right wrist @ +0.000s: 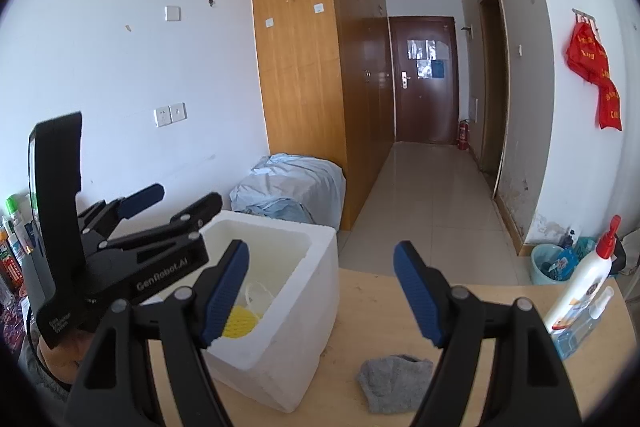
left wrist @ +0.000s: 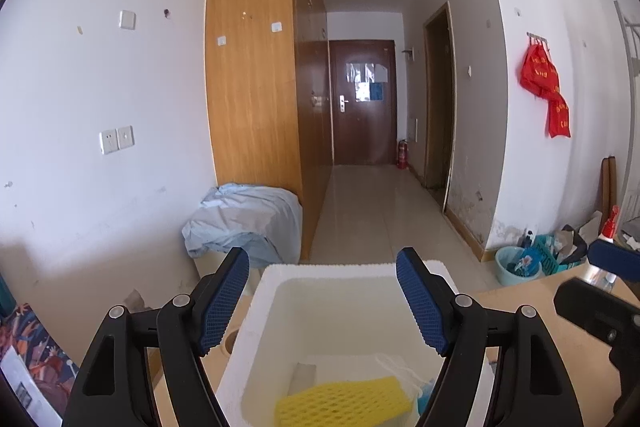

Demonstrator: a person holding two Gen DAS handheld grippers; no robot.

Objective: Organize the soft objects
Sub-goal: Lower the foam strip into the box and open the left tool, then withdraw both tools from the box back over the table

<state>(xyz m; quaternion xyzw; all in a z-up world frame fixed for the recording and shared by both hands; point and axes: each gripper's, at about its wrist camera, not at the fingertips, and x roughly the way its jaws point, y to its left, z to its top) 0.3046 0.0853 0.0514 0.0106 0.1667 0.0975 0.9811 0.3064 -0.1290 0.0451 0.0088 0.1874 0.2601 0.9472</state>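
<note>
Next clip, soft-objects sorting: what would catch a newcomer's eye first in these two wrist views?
The white foam box on the wooden table stands out, with a yellow mesh sponge lying inside it. The left gripper hangs open over the box, holding nothing. In front of the open right gripper, a crumpled grey cloth lies on the table right of the box.

A lived-in home, seen from a room opening onto a tiled hallway (left wrist: pixel 360 195). Tall wooden wardrobe (left wrist: pixel 252 67) along the white wall, dark entrance door (left wrist: pixel 362 103) at the far end, small fire extinguisher (left wrist: pixel 401 154) beside it. Red cloth (left wrist: pixel 546 87) hung on wall hooks, crumpled blue bedding (left wrist: pixel 244 219) by the wardrobe, lotion pump bottle (right wrist: pixel 580 275) on the wooden tabletop (right wrist: pixel 380 311).
</note>
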